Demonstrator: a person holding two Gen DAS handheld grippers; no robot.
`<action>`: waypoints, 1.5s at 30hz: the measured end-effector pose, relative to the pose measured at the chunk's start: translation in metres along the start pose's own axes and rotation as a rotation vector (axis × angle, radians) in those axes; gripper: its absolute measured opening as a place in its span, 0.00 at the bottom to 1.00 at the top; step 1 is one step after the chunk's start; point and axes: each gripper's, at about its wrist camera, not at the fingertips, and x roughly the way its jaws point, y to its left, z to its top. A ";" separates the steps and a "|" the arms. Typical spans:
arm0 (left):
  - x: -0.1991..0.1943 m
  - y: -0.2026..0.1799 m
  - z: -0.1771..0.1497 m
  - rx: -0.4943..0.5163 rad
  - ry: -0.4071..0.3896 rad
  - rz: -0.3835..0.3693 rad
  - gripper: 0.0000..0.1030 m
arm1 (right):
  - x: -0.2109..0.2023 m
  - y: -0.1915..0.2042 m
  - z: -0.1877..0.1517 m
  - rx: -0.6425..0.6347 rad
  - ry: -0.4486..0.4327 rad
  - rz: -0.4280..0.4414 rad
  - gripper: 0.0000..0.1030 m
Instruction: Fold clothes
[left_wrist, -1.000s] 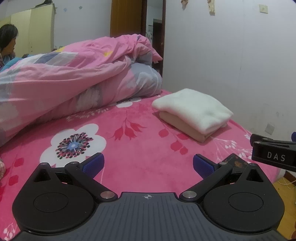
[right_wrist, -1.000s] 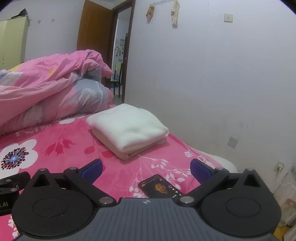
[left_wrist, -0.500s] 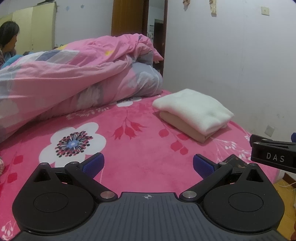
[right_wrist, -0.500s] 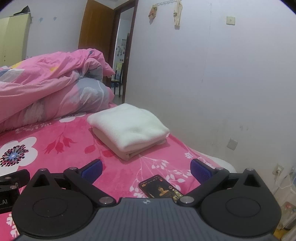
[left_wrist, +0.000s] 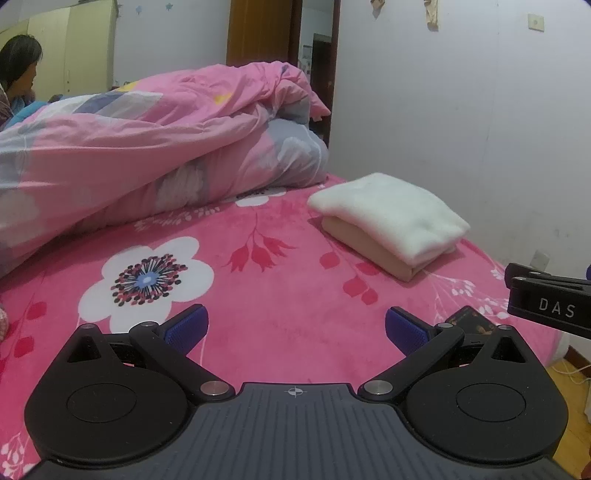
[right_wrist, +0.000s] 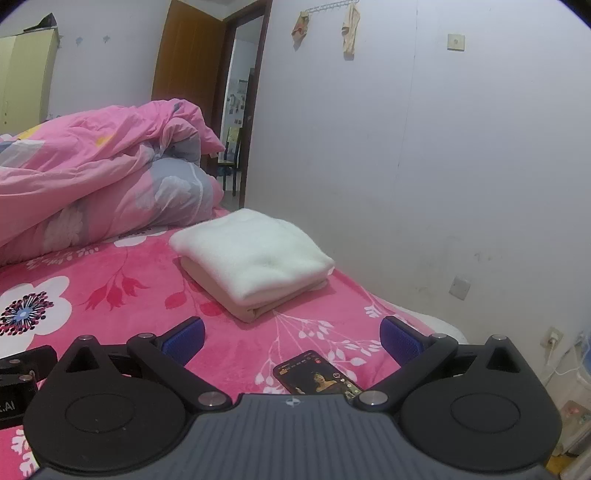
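Note:
A folded white garment (left_wrist: 391, 214) (right_wrist: 255, 254) lies on top of a folded beige one (left_wrist: 364, 249) (right_wrist: 221, 291), stacked on the pink flowered bed cover (left_wrist: 258, 291) (right_wrist: 122, 291) near the wall. My left gripper (left_wrist: 295, 326) hangs open over the bare cover, well short of the stack, with nothing between its blue pads. My right gripper (right_wrist: 291, 338) is open too, empty, with the stack a short way ahead of it. The right gripper's black body shows at the right edge of the left wrist view.
A bunched pink and grey quilt (left_wrist: 147, 147) (right_wrist: 96, 173) fills the back left of the bed. A lit phone (right_wrist: 317, 376) lies on the cover under my right gripper. A person (left_wrist: 18, 77) sits far left. The wall (right_wrist: 443, 166) runs along the bed's right side; an open doorway (right_wrist: 240, 110) stands behind.
Both views have drifted slightly; the stack and the phone sit almost where they were. Both grippers have stayed open and empty.

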 end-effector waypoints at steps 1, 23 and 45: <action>0.000 0.000 0.000 0.001 0.000 0.001 1.00 | 0.000 0.000 0.000 0.000 0.001 0.001 1.00; 0.001 -0.001 0.000 0.011 -0.005 0.018 1.00 | 0.002 0.006 0.002 -0.009 -0.002 0.009 1.00; 0.002 -0.001 -0.001 0.013 0.001 0.011 1.00 | 0.005 0.005 0.002 0.000 0.007 0.011 1.00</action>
